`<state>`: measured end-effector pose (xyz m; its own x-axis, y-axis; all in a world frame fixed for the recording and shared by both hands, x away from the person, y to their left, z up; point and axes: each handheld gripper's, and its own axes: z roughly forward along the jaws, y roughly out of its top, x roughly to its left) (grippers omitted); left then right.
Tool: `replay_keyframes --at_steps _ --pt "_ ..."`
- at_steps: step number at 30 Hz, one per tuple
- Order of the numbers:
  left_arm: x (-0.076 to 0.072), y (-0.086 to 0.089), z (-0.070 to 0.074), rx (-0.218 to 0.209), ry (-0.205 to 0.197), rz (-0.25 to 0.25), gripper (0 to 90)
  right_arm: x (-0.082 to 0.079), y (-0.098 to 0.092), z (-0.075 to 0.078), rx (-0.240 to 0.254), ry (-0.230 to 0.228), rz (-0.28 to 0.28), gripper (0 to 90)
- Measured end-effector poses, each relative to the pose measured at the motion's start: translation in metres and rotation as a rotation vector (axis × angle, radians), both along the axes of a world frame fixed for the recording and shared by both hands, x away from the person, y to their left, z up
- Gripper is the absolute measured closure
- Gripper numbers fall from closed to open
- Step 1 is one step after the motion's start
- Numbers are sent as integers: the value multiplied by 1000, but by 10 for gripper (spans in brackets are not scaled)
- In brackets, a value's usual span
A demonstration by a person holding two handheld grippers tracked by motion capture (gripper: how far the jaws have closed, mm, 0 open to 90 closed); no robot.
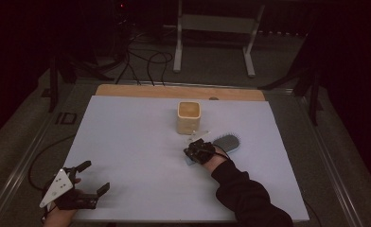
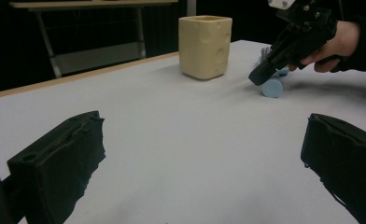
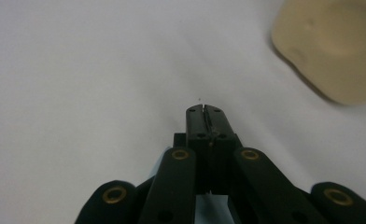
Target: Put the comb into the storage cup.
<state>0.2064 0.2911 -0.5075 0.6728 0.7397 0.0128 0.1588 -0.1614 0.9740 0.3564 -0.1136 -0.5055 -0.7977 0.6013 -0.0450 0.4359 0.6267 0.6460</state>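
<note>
One white table sheet (image 1: 141, 142); cream cup (image 1: 189, 117) upright mid-table. Hairbrush (image 1: 227, 142) lies flat just right of cup. Right gripper (image 1: 191, 151) jaws pressed together over pale-blue handle end. Left gripper (image 1: 94, 177) spread wide, nothing between, near front-left edge.

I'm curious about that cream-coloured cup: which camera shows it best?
The left gripper view: the cream cup stands whole, sharp, its dimpled sides plain. The high view shows it small from above; the right gripper view, a blurred corner.
</note>
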Motion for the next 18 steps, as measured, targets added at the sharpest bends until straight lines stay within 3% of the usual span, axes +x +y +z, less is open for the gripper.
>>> replay_keyframes --at_steps 18 --pt "0 -1 -1 16 2 2 0 -29 -23 1 -24 19 28 900"
